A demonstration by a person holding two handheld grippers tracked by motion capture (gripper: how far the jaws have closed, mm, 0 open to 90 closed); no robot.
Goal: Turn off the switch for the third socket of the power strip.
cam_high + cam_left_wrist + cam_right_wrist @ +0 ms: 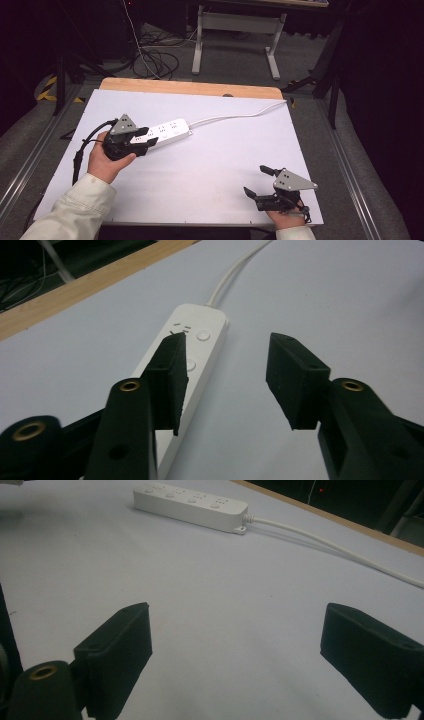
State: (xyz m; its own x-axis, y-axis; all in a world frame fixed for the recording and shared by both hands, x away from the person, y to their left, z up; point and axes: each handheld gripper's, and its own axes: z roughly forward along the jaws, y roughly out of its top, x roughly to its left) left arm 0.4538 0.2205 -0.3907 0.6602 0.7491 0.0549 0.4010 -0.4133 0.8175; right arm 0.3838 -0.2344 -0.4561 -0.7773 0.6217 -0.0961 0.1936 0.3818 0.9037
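A white power strip (pixel 162 133) lies on the white table top (pixel 210 165), left of the middle, and its white cable (pixel 235 116) runs off to the far right edge. My left gripper (pixel 147 137) hovers open at the strip's near-left end. In the left gripper view the strip (pixel 192 347) passes under the left jaw, with the gap between the jaws over bare table beside it. My right gripper (pixel 259 181) rests open at the front right, nothing between its jaws. The right gripper view shows the strip (pixel 192 505) far ahead, with its cable (pixel 330 542) trailing right.
A wooden strip (pixel 190 88) borders the table's far edge. Beyond it stand a white table frame (pixel 235 35) and loose cables (pixel 155 60) on the floor. Metal rails (pixel 30 160) run along both sides of the table.
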